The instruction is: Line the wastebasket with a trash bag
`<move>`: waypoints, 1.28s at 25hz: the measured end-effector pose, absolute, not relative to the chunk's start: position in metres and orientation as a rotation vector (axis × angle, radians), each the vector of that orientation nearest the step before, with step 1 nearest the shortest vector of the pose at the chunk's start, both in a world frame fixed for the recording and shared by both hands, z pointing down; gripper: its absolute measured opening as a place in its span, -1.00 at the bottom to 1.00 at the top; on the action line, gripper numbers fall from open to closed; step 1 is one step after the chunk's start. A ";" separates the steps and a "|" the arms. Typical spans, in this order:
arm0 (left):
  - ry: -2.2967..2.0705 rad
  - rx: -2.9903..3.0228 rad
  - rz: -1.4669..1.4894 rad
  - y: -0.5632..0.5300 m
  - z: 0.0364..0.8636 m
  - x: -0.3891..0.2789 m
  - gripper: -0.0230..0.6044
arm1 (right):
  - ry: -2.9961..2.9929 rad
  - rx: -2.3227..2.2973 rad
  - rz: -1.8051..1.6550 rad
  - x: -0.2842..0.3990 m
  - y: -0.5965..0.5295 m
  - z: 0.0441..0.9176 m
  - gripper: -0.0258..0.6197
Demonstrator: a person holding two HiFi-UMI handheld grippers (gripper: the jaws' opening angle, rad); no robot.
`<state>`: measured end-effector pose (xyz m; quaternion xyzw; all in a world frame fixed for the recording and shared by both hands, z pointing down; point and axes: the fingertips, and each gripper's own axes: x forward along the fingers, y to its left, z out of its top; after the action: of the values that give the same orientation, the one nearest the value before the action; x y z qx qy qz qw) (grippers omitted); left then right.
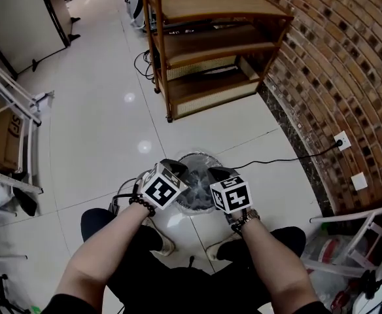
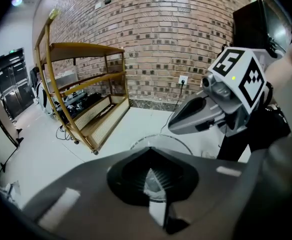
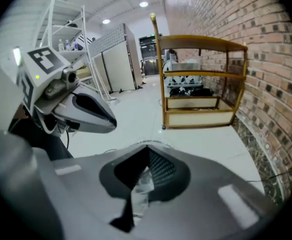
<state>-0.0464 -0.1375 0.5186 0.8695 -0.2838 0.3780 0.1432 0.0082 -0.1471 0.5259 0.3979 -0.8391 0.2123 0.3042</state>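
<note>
Hazard: thin trash bag [image 3: 141, 189], pinched in my left gripper [image 1: 173, 170] and right gripper [image 1: 217, 174] over wastebasket [image 1: 196, 175], may tear if overstretched.

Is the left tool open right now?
No, the left tool is shut, its jaws pinching a strip of the clear trash bag.

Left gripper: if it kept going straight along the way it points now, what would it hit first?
Most likely the rim of the wastebasket, just beyond the left gripper, which is shut on clear trash bag film. Depth is hard to judge.
</note>
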 end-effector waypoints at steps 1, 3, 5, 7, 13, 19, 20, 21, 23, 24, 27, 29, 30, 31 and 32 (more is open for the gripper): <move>-0.828 2.516 1.085 -0.133 0.518 -0.043 -0.92 | -2.229 1.069 0.553 0.009 -0.143 0.522 -0.92; -0.852 2.526 1.072 -0.124 0.516 -0.037 -0.92 | -2.237 1.095 0.543 0.010 -0.134 0.518 -0.92; -0.885 2.527 1.048 -0.118 0.515 -0.033 -0.92 | -2.241 1.118 0.542 0.010 -0.126 0.517 -0.92; -0.919 2.526 1.021 -0.113 0.513 -0.030 -0.92 | -2.243 1.140 0.543 0.011 -0.119 0.516 -0.92; -0.996 2.525 0.980 -0.094 0.514 -0.023 -0.92 | -2.250 1.206 0.542 0.018 -0.107 0.510 -0.92; -1.023 2.517 0.963 -0.084 0.515 -0.019 -0.92 | -2.264 1.224 0.544 0.020 -0.098 0.505 -0.92; -1.023 2.514 0.961 -0.082 0.516 -0.019 -0.92 | -2.266 1.226 0.542 0.020 -0.097 0.504 -0.92; -1.022 2.511 0.959 -0.081 0.516 -0.018 -0.92 | -2.268 1.228 0.539 0.020 -0.096 0.504 -0.92; -1.017 2.505 0.955 -0.078 0.517 -0.017 -0.92 | -2.269 1.234 0.536 0.021 -0.094 0.504 -0.92; -1.016 2.502 0.953 -0.077 0.518 -0.016 -0.92 | -2.269 1.238 0.538 0.022 -0.093 0.505 -0.92; -1.020 2.501 0.947 -0.076 0.518 -0.013 -0.92 | -2.271 1.245 0.546 0.024 -0.090 0.507 -0.92; -1.021 2.502 0.945 -0.075 0.518 -0.013 -0.92 | -2.273 1.245 0.545 0.024 -0.088 0.507 -0.92; -1.022 2.503 0.943 -0.075 0.517 -0.014 -0.92 | -2.274 1.245 0.545 0.023 -0.087 0.507 -0.92; -1.024 2.503 0.943 -0.075 0.516 -0.014 -0.92 | -2.274 1.246 0.545 0.023 -0.087 0.507 -0.92; -1.025 2.502 0.942 -0.075 0.516 -0.014 -0.92 | -2.275 1.247 0.544 0.023 -0.086 0.506 -0.92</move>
<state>-0.0143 -0.0753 0.5159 0.8654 -0.3544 0.3259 0.1389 0.0227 -0.0865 0.5060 0.4563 -0.8326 0.1991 0.2428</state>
